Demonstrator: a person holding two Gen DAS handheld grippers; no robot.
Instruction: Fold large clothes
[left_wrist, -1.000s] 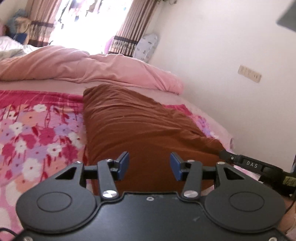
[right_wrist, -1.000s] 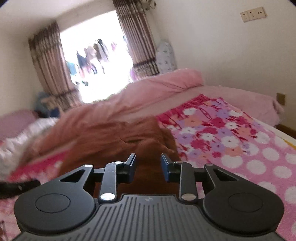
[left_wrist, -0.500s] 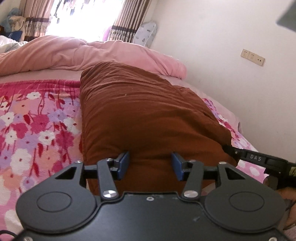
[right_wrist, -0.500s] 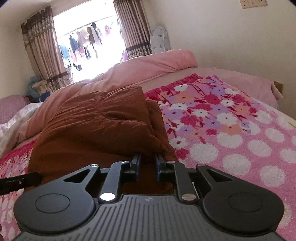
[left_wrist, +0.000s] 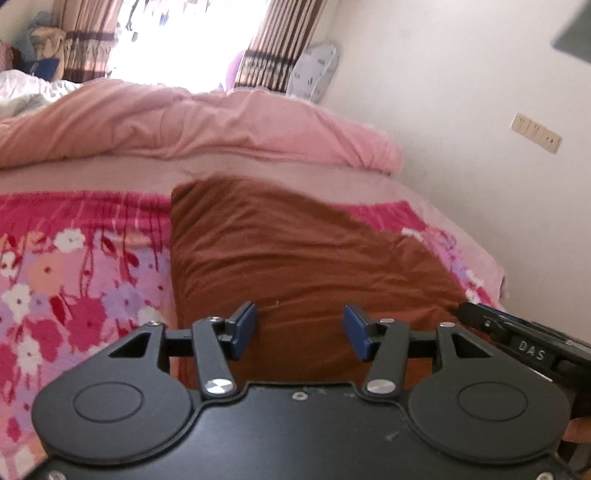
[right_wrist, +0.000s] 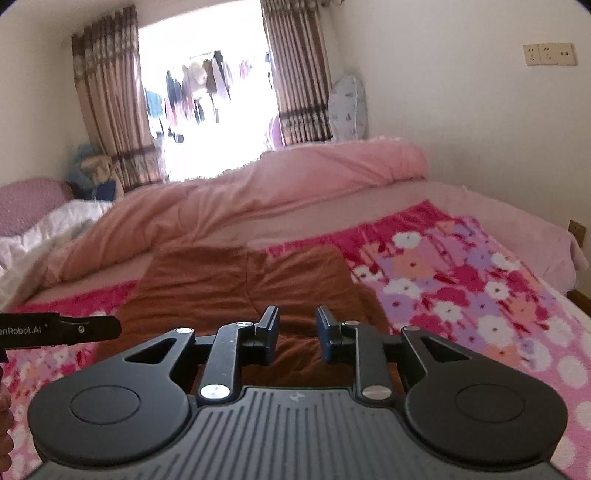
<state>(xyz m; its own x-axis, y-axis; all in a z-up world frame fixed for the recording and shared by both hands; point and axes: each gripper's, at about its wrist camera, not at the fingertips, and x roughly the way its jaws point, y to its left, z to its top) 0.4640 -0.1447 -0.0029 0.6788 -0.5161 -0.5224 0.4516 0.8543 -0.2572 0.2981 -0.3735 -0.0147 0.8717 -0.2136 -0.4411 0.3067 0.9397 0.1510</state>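
A brown garment (left_wrist: 295, 258) lies folded in a long block on the flowered bed cover (left_wrist: 74, 277). It also shows in the right wrist view (right_wrist: 240, 288), with a seam running down its middle. My left gripper (left_wrist: 299, 330) is open and empty, just above the garment's near edge. My right gripper (right_wrist: 297, 334) is open and empty, over the near edge too. The right gripper's body shows at the lower right of the left wrist view (left_wrist: 524, 343). The left gripper's body shows at the left of the right wrist view (right_wrist: 62, 328).
A pink duvet (left_wrist: 184, 125) is heaped across the far side of the bed, also in the right wrist view (right_wrist: 295, 177). A white wall (left_wrist: 461, 129) runs along the right of the bed. Curtains (right_wrist: 110, 122) frame a bright window beyond.
The right gripper was nearly shut at the garment's edge and has opened. Both grippers have lifted and pulled back. The garment lies lower and flatter on the bed.
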